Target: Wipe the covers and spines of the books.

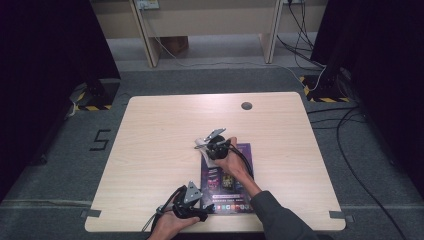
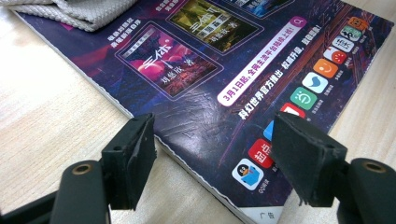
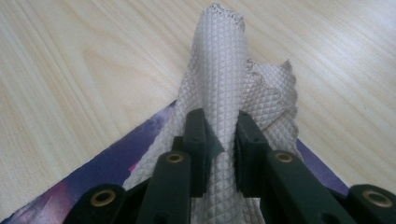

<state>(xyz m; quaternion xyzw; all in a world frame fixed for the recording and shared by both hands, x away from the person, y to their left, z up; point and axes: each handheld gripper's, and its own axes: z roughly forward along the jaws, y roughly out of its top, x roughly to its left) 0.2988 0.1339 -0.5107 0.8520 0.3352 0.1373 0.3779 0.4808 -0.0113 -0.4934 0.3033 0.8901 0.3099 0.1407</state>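
Observation:
A dark purple magazine [image 1: 226,176] lies on the wooden table [image 1: 150,140] near the front edge. A pale grey textured cloth [image 3: 224,88] rests on the magazine's far corner [image 1: 201,143]. My right gripper [image 3: 222,142] is shut on a raised fold of this cloth, and it sits over the magazine's far end [image 1: 216,146]. My left gripper [image 2: 212,149] is open, its jaws straddling the magazine's [image 2: 210,70] near corner, just above it. It sits at the magazine's front left corner [image 1: 192,205]. The cloth's edge [image 2: 79,11] lies at the top left of the left gripper view.
A round grommet hole [image 1: 246,105] is in the table's far side. Cables [image 1: 350,145] run over the grey floor to the right. Dark partitions stand at both sides, and wooden desk legs [image 1: 150,40] stand beyond the table.

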